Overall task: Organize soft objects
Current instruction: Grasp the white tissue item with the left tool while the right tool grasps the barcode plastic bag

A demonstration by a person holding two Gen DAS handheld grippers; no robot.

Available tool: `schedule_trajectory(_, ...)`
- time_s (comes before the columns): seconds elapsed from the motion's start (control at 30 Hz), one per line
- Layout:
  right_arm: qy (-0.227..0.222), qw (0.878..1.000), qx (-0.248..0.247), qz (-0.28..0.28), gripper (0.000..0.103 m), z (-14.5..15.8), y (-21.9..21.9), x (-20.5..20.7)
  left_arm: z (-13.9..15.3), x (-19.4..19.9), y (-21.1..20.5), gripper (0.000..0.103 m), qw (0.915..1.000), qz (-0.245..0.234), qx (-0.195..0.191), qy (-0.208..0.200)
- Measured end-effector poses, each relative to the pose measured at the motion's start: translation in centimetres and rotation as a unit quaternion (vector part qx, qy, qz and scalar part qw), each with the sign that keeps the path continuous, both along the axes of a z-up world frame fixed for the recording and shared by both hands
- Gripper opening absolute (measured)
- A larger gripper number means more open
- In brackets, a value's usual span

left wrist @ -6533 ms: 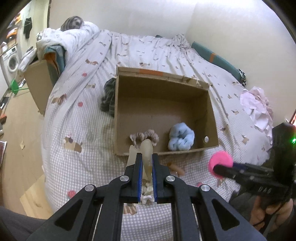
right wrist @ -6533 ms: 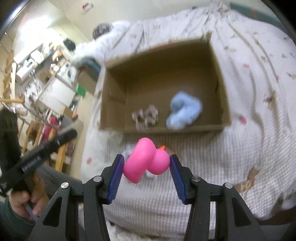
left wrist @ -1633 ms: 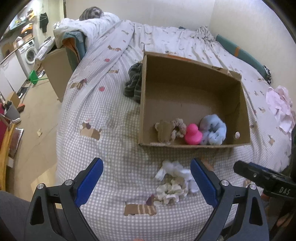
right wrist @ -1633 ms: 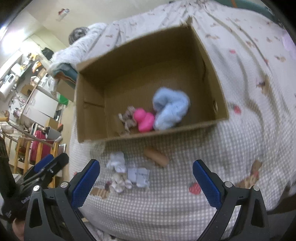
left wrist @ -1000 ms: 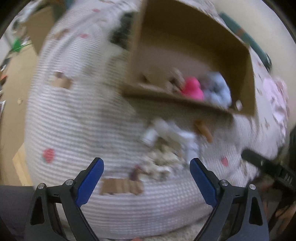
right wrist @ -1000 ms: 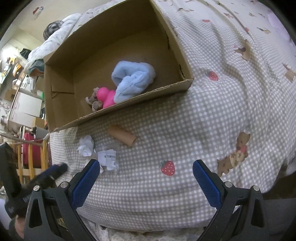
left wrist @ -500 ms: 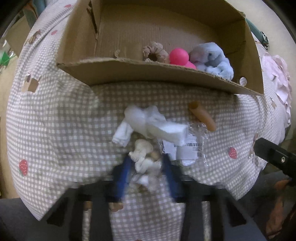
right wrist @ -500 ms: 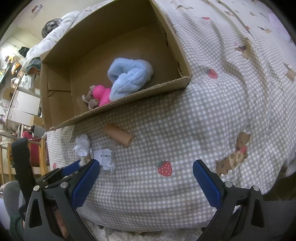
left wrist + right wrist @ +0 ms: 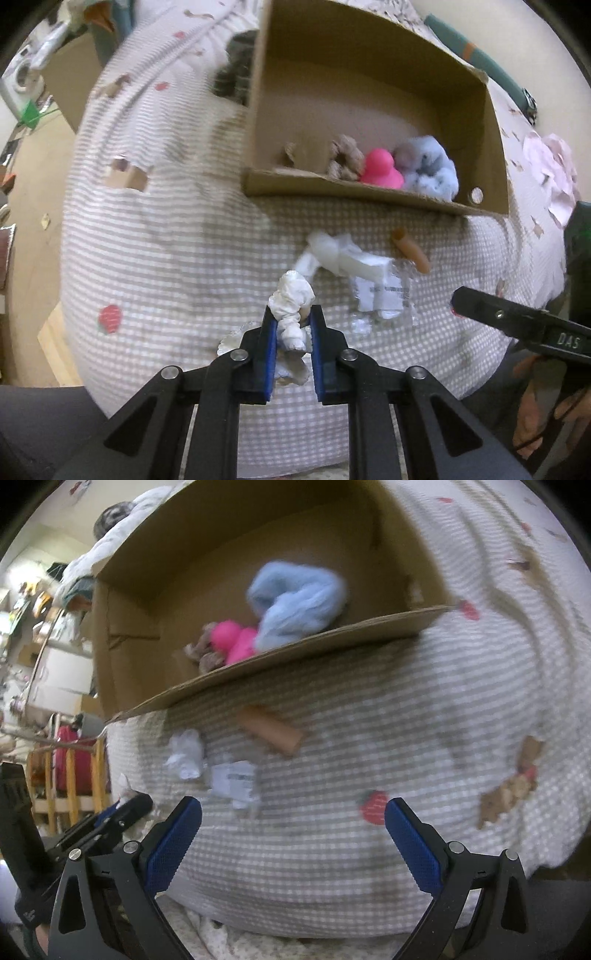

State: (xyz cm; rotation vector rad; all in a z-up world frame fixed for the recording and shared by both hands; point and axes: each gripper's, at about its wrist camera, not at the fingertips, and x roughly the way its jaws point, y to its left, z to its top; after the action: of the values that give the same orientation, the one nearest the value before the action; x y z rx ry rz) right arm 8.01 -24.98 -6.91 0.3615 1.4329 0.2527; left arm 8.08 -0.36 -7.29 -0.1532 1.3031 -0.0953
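My left gripper [image 9: 291, 325] is shut on a cream-white scrunchie [image 9: 291, 299] and holds it just above the checked bedspread. The cardboard box [image 9: 495, 110] lies beyond it and holds a beige scrunchie [image 9: 345, 160], a pink rubber duck [image 9: 380, 171] and a light blue scrunchie [image 9: 428, 171]. My right gripper [image 9: 291, 834] is open and empty over the bedspread, in front of the box [image 9: 258, 668]. A crumpled white cloth [image 9: 186, 753], a clear packet with a label [image 9: 236, 777] and a brown cardboard tube [image 9: 269, 731] lie on the bed between the box and my right gripper.
The white cloth [image 9: 332, 251], packet [image 9: 384, 295] and tube [image 9: 412, 249] lie right of my left gripper. A dark striped cloth [image 9: 236, 79] sits left of the box. Pink clothing [image 9: 554, 173] lies far right. The bed edge drops to the floor on the left.
My left gripper has shut on the cream-white scrunchie and lifted it off the bed, pulling back from the box. My right gripper has stayed open and moved closer to the bed.
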Motion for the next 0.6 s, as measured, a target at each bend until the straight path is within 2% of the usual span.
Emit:
schedule_trajectory(0.1, 0.008, 1.0, 0.005, 0.019, 0.102, -0.6, 1.8, 0.4, 0.2, -0.2, 1.1, 0.015, 0.9999, 0.01, 0.004, 0.001)
schedule_trajectory(0.23, 0.024, 0.999, -0.012, 0.042, 0.083, -1.8, 4.1, 0.7, 0.5, -0.4, 2.0, 0.015, 0.9998, 0.019, 0.005, -0.005)
schedule_trajectory(0.5, 0.03, 0.993, -0.066, 0.093, 0.063, -3.9, 7.6, 1.7, 0.9, -0.7, 2.1, 0.015, 0.9997, 0.015, 0.01, -0.015)
schedule_trajectory(0.6, 0.024, 0.991, -0.077, 0.104, 0.044, -4.0, 8.2, 1.8, 0.7, -0.6, 1.7, 0.015, 0.9997, 0.011, 0.015, -0.016)
